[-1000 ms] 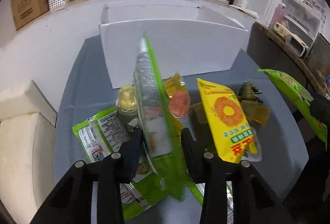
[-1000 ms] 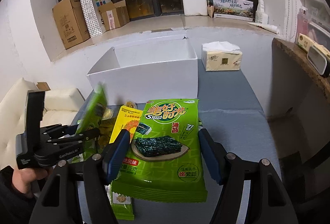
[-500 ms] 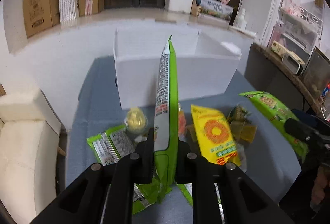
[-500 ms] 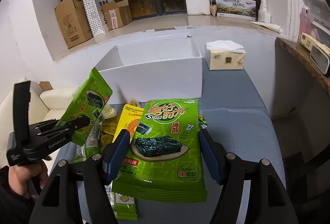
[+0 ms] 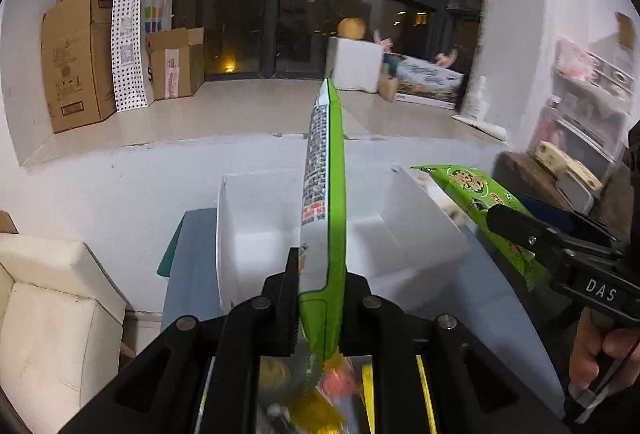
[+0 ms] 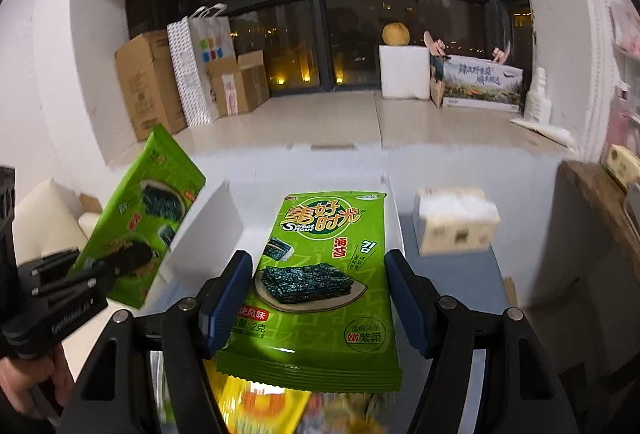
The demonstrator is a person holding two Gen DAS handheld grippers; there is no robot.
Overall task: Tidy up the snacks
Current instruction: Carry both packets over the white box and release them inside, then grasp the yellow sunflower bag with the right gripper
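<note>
Along the pale window ledge (image 6: 360, 122) stand two brown cardboard boxes (image 6: 148, 82) with a dotted white paper bag (image 6: 192, 66) between them — the bag upright, handles up. Further right on the ledge sits a white foam box (image 6: 404, 72) with a round yellow fruit (image 6: 396, 33) on top, and beside it a long printed carton (image 6: 480, 82) showing a landscape. The window (image 6: 360, 34) behind is dark, with small city lights. A tissue pack (image 6: 456, 224) lies on the blue-grey desk (image 6: 456, 270). At far left a cream sofa (image 5: 52, 314) — its cushion edge near the desk.
</note>
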